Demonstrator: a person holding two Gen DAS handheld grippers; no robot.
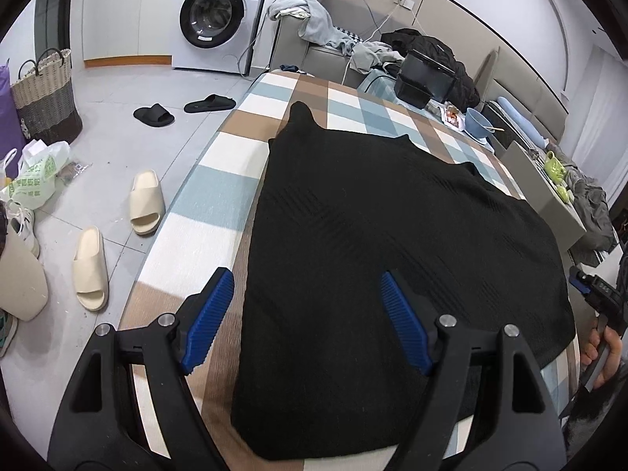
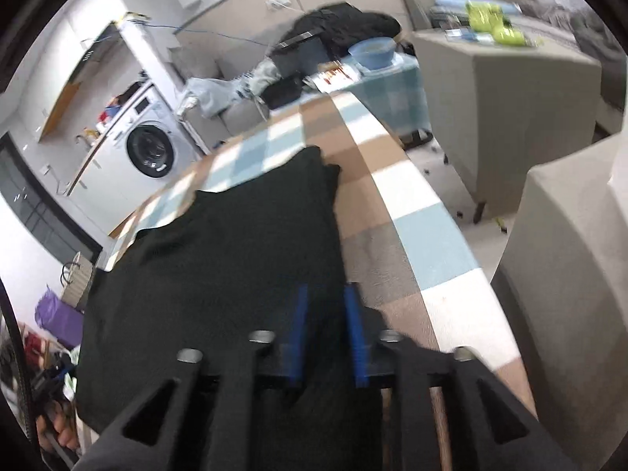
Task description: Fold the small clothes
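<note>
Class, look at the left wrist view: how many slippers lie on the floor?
4. Two black slippers lie near the washing machine; two cream slippers lie nearer, beside the table. More may be hidden.

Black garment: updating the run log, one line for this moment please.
black garment flat on checked table | left jaws wide, empty | right jaws apart over garment edge
</note>
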